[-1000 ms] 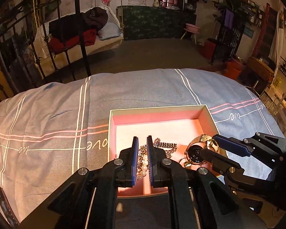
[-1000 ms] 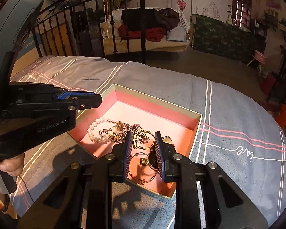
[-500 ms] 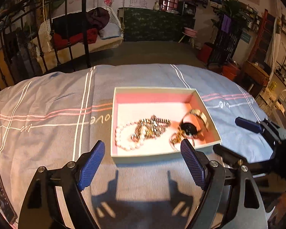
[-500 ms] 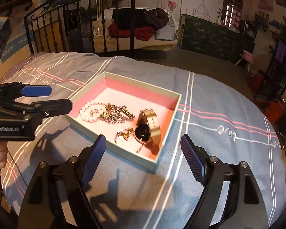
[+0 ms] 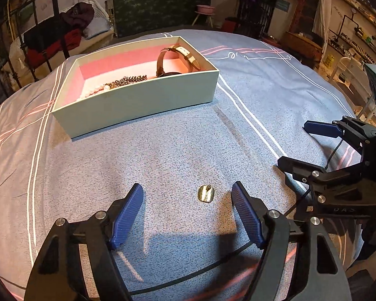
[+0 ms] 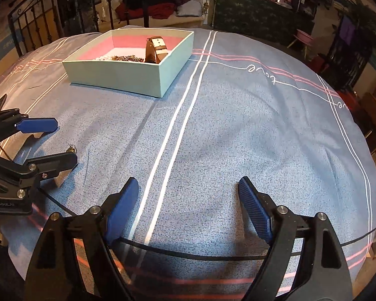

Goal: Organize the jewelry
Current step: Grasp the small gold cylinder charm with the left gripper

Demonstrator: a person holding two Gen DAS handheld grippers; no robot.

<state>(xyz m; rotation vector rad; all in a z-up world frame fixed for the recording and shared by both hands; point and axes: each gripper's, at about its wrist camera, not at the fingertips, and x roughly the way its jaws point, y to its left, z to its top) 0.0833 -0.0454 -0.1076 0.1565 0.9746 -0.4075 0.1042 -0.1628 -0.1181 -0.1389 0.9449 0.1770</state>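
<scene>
1. Left wrist view: the left gripper (image 5: 187,209) hangs low over the blue bedspread (image 5: 163,150), its jaws apart and just narrowing, with nothing yet pressed between them. A small gold pendant (image 5: 206,194) lies flat on the cloth between the blue pads (image 5: 126,215), nearer the right-hand one. The step in hand looks to be picking up this piece. To do it well, the gripper should centre on the pendant, sink until the pad tips meet the fabric, then close gently so the thin piece is pinched and not pushed away or caught with a fold of cloth. The jewelry box (image 5: 137,100) sits well beyond, holding a watch (image 5: 173,60), a chain and pearls.

2. Same view against a second ago: the jaws then were nearly closed over pearls inside the box, and the box filled the foreground. Now the gripper has pulled back and come lower, and its jaws are wide.

3. Right wrist view: the right gripper (image 6: 188,207) has its jaws spread wide and empty over bare bedspread beside the white double stripe (image 6: 178,130). The pendant (image 6: 71,148) peeks out at the far left between the left gripper's (image 6: 52,145) fingers. The box (image 6: 127,75) stands far up the bed. The right hand had best keep clear.

4. Same view against a second ago: its jaws were narrow above the box's contents. Now it too has backed away and opened.
</scene>
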